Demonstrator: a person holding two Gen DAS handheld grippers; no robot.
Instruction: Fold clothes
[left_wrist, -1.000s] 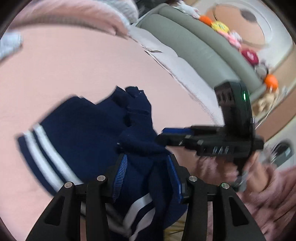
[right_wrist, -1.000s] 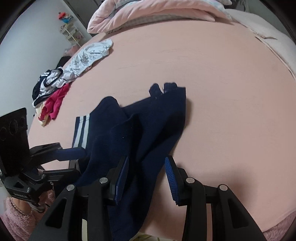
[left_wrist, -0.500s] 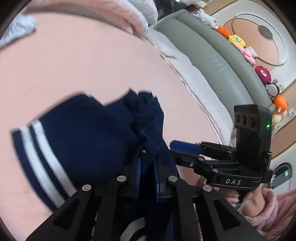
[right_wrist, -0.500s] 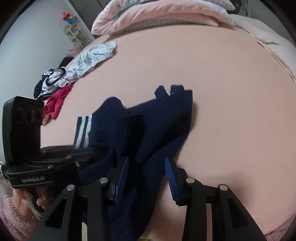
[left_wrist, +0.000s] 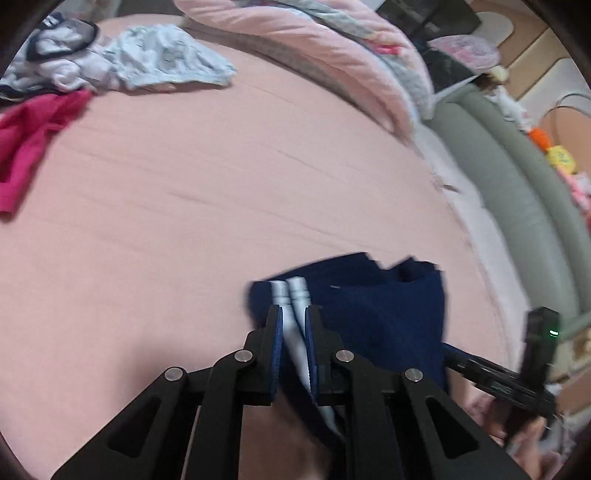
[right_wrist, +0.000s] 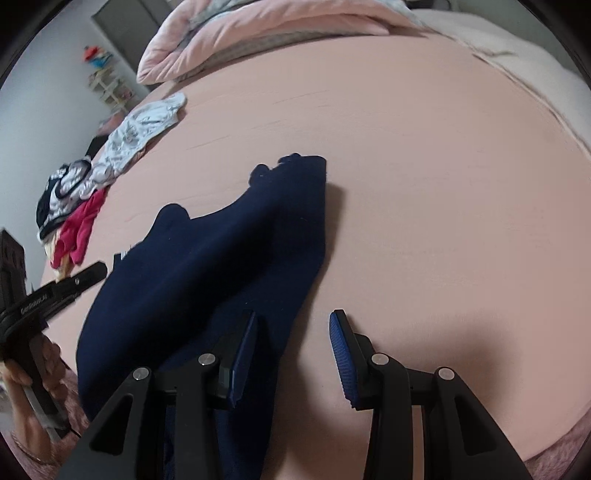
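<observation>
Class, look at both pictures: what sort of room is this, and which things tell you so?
Most likely a bedroom: a wide bed with a pink sheet, a rolled pink duvet at its far end, and a padded green headboard lined with soft toys.

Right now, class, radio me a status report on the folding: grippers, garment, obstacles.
Left hand-held gripper shut on navy garment at its white-striped edge. Right hand-held gripper open, holding nothing. Unfolded clothes pile lies apart, not obstructing.

Garment (right_wrist: 221, 266) on bed (right_wrist: 424, 184); clothes pile (right_wrist: 92, 184) far left.

Soft, dim indoor light, fisheye-warped edges, slight motion blur throughout.
</observation>
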